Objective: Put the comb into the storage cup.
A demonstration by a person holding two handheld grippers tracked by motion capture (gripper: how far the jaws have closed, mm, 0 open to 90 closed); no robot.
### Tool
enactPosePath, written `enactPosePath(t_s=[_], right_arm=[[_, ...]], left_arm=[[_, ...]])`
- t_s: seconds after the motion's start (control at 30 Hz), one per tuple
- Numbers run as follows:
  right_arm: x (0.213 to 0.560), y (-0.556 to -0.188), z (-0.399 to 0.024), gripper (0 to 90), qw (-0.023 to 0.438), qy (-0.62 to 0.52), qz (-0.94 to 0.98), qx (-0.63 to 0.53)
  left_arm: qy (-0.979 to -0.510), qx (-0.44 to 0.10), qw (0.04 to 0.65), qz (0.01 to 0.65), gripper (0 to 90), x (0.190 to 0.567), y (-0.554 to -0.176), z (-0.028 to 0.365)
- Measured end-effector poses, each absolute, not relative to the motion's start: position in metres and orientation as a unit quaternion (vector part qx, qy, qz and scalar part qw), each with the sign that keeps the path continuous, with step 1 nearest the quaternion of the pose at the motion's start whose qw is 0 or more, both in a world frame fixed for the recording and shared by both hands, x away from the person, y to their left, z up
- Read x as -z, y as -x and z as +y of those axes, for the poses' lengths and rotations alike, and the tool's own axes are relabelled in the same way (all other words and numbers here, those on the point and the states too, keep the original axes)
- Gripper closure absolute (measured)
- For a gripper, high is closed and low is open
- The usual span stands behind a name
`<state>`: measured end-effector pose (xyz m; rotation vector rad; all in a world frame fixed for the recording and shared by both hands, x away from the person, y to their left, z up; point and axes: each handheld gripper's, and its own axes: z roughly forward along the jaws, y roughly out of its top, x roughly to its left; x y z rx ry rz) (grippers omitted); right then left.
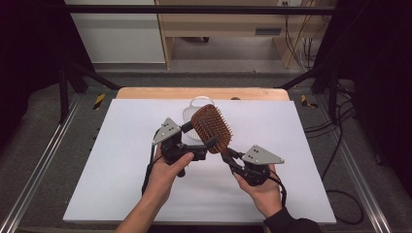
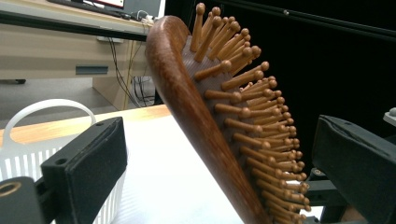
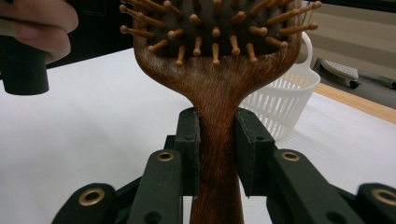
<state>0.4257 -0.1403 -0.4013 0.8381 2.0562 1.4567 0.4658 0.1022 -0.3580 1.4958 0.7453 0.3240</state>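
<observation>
Here, plainly:
Hairbrush [image 1: 212, 127]: dark wood, oval paddle head, ball-tipped wooden pins, raised above tabletop [image 1: 121, 160] middle, near far edge.
Right gripper [image 3: 217, 149]: pinching brush handle.
Left gripper [image 2: 219, 154]: spread around brush head, pads apart from it.
Basket [image 1: 194, 111]: white, slotted, behind brush.

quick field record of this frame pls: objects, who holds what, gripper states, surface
held object: wooden hairbrush, raised above the table, bristles facing the camera in the high view
right gripper: shut on the brush handle
left gripper: jaws open, one on each side of the brush head, not pressing it
other object: white slotted basket, standing behind the brush
surface: white sheet on a wooden table
</observation>
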Motion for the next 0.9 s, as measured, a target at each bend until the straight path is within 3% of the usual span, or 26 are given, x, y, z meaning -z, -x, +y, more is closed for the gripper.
enactPosePath(t_s=[0.37,0.9], right_arm=[[0.404,-0.426,-0.137,73.0,0.24,-0.304,0.755,-0.528],[0.407,-0.424,-0.129,73.0,0.236,-0.296,0.763,-0.524]], left_arm=[[-0.657,-0.132,0.661,0.337,7.4,0.352,-0.472,0.102],[-0.635,-0.096,0.674,0.365,23.1,0.353,-0.478,0.107]])
